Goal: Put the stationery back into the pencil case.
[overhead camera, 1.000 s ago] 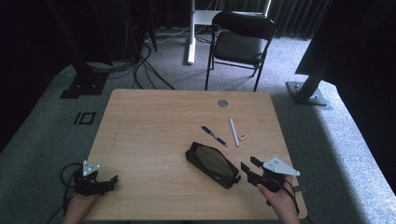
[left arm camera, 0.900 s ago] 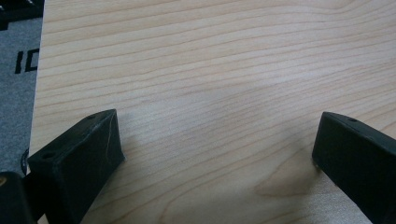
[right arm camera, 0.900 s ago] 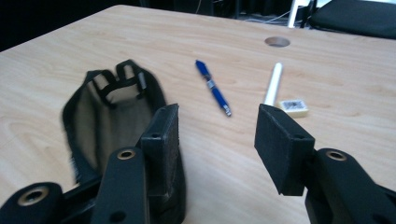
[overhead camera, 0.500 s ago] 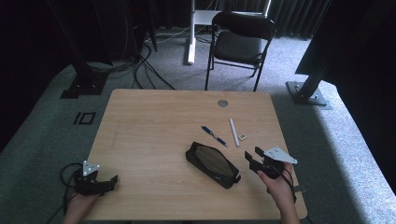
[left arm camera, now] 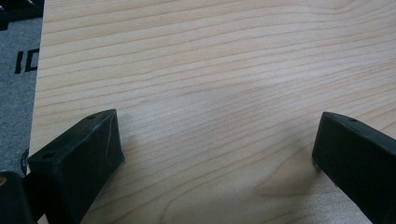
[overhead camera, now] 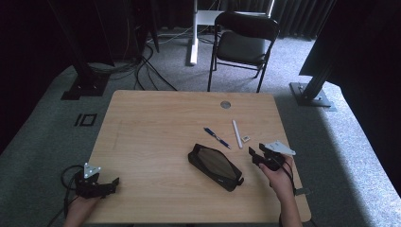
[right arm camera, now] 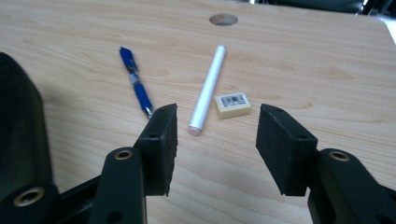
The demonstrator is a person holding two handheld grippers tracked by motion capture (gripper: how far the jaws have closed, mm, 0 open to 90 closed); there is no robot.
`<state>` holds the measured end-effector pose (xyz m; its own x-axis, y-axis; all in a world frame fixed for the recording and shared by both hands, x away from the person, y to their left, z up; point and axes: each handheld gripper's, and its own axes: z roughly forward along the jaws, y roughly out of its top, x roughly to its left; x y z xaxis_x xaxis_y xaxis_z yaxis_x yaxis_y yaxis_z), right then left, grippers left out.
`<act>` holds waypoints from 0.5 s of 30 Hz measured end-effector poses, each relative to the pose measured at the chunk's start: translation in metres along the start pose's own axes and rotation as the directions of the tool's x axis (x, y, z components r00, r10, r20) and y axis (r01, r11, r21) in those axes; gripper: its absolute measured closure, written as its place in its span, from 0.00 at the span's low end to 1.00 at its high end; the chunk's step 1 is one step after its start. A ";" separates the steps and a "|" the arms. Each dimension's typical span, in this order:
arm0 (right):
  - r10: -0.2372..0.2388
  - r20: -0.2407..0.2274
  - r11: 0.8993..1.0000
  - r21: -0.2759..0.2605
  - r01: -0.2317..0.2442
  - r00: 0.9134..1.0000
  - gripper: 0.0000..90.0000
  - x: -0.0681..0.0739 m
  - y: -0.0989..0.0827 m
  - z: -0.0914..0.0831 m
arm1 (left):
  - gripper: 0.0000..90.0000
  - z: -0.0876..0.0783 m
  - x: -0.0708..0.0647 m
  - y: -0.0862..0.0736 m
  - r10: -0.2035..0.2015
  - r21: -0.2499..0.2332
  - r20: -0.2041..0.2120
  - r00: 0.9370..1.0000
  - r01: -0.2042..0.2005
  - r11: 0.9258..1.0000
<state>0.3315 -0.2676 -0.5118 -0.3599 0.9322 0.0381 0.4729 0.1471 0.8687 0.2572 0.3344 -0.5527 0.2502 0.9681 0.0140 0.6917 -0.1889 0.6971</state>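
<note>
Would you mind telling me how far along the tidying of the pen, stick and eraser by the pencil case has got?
Nothing looks packed: the blue pen, white stick and eraser all lie loose on the table beside the black pencil case. The right gripper is open, aimed at the stick and eraser, touching neither. The left gripper rests open at the near edge. All picking up remains.

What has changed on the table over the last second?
The right gripper has moved forward from the table's near edge, past the black zipped pouch, toward the white stick and small eraser; its jaws stand open, holding nothing. The left gripper, open, the pouch, blue pen, stick and eraser stayed put.
</note>
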 end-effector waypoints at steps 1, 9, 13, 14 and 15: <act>0.000 -0.001 1.000 0.007 0.000 1.000 0.53 -0.001 0.000 0.002 | 0.02 0.000 0.000 0.000 0.000 0.000 0.000 1.000 0.000 1.000; 0.025 -0.007 0.999 0.048 -0.025 1.000 0.52 -0.009 0.002 0.021 | 0.02 0.000 0.000 0.000 0.000 0.001 0.000 1.000 0.000 1.000; 0.036 -0.001 0.998 0.056 -0.036 0.999 0.52 -0.013 0.004 0.030 | 0.02 0.000 0.000 0.000 0.000 0.000 0.000 1.000 0.000 1.000; 0.039 0.004 0.998 0.058 -0.039 0.999 0.52 -0.015 0.005 0.033 | 0.02 0.000 0.000 0.000 0.000 0.000 0.000 1.000 0.000 1.000; 0.042 0.005 0.997 0.061 -0.042 0.999 0.51 -0.015 0.006 0.035 | 0.02 0.000 0.000 0.000 0.000 0.001 0.000 1.000 0.000 1.000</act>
<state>0.3677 -0.2696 -0.5243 -0.3360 0.9391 0.0718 0.5356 0.1278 0.8347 0.2572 0.3344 -0.5527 0.2505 0.9680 0.0143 0.6920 -0.1893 0.6966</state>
